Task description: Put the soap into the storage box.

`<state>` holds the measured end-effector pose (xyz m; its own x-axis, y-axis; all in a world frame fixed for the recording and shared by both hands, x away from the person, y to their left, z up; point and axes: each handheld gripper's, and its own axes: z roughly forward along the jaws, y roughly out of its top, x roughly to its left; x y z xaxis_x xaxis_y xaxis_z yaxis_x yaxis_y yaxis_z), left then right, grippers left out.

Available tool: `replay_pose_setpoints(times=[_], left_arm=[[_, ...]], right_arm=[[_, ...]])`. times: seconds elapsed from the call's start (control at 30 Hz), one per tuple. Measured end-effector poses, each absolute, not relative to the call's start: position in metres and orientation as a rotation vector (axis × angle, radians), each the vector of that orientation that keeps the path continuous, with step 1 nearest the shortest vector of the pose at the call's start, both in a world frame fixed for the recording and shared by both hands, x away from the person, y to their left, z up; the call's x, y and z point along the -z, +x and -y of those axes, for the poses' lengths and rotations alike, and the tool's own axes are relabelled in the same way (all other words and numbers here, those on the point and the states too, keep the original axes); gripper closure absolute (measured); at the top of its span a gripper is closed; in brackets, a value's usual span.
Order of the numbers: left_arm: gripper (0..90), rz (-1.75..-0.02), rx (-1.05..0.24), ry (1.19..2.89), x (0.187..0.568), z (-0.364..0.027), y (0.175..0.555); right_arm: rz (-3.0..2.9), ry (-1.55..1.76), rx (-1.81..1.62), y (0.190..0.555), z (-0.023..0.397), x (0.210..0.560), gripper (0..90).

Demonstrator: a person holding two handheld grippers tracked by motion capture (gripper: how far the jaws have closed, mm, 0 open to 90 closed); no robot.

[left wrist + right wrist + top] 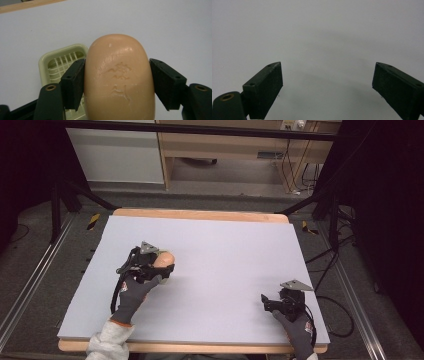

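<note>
A peach-coloured bar of soap (119, 77) sits between the two black jaws of my left gripper (117, 82), which is shut on its sides. Behind and below it lies a pale green soap dish (60, 62) with a slotted grid, partly hidden by the soap and the left jaw. From above, the soap (165, 258) shows at the tip of my left gripper (161, 266), left of the table's middle. My right gripper (266, 301) rests open near the front right corner, with only bare mat between its jaws (327, 87).
A pale lilac mat (225, 260) covers the wooden table (200, 215). Black frame legs, floor rails and cables stand around the table; a wooden cabinet is at the back.
</note>
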<state>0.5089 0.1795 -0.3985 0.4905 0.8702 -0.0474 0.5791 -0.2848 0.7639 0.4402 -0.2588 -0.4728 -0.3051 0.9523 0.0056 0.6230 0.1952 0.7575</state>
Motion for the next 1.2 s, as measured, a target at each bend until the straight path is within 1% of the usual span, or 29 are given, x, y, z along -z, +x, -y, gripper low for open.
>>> replay_pose_setpoints(times=[0.8,1.2], left_arm=[[31.9,-1.272,-0.510,1.957,0.404,-0.192,0.533],[32.0,-1.309,-0.523,1.962,0.415,-0.196,0.548]], right_arm=[[-2.003,1.484,-0.929,0.441,0.258,0.473,9.9],[-2.003,1.484,-0.927,0.441,0.258,0.473,9.9]])
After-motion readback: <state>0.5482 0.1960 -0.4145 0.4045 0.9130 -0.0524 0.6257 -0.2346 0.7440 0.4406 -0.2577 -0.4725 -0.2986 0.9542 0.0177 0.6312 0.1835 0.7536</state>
